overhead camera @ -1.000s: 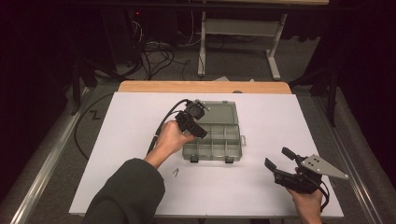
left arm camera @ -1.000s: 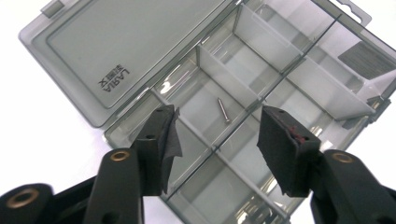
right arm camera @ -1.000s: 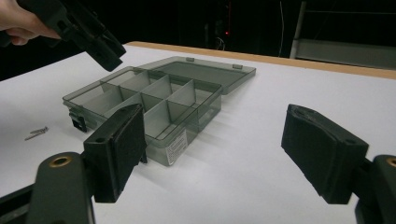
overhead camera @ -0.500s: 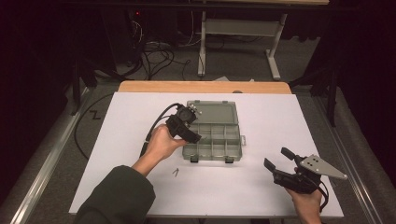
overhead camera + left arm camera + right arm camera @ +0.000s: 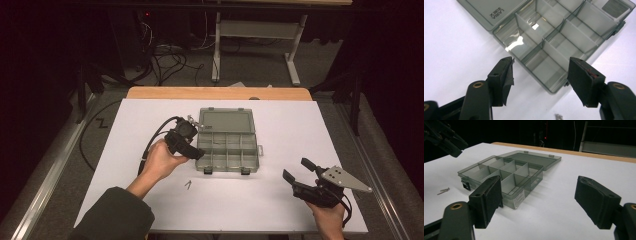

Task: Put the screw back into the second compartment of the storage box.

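On the white table top point(image 5: 280, 200), near its middle, a smoky-grey compartment box point(image 5: 227, 152) is seen lying open, its lid point(image 5: 225, 121) folded flat away from the person. Raised lettering is visible on the lid in the left gripper view, upside down to that camera; it seems to read "LARIA" with some smaller characters beside it, though the moulding is too faint to be read with certainty. A grey label point(image 5: 616, 7) is stuck at the far corner of the box in that view, and a small white printed sticker point(image 5: 518, 199) is seen on the near end wall in the right gripper view; the print on both is too small to be read. The left gripper point(image 5: 192, 147) is held in the left hand point(image 5: 162, 161) just above the box's left edge, tilted down towards the near left compartments, its jaws spread wide with nothing between them. The right gripper point(image 5: 295, 170) is held low near the table's front right corner, well apart from the box and aimed towards it, its jaws likewise wide apart and empty. Two small metal screws point(image 5: 188, 184) are seen lying on the table just in front of the box's left corner.
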The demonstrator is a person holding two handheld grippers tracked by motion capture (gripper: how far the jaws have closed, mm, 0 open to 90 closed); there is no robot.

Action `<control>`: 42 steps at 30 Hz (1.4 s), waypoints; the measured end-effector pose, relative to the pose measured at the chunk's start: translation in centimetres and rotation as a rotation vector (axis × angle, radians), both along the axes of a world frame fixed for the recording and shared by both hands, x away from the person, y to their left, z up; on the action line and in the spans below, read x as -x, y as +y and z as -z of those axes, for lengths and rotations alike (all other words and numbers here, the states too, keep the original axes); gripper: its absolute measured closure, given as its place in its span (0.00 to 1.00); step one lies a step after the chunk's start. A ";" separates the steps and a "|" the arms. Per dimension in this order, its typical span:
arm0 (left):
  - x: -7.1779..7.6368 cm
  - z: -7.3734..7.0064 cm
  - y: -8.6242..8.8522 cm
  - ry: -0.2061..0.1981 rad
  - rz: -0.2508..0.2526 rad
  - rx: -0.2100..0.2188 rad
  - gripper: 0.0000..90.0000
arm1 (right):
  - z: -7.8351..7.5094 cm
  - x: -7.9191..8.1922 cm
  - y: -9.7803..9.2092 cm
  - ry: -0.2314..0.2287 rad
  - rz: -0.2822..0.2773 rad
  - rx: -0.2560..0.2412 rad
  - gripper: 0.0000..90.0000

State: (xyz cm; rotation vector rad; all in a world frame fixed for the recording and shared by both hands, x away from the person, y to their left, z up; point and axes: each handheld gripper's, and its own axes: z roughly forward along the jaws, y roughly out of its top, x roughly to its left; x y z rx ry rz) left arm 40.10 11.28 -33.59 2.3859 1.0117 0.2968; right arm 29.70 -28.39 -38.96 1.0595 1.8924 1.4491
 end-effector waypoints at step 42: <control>3.7 4.3 1.9 0.124 0.026 -0.106 0.51 | 0.0 0.0 0.0 0.003 0.001 -0.005 0.27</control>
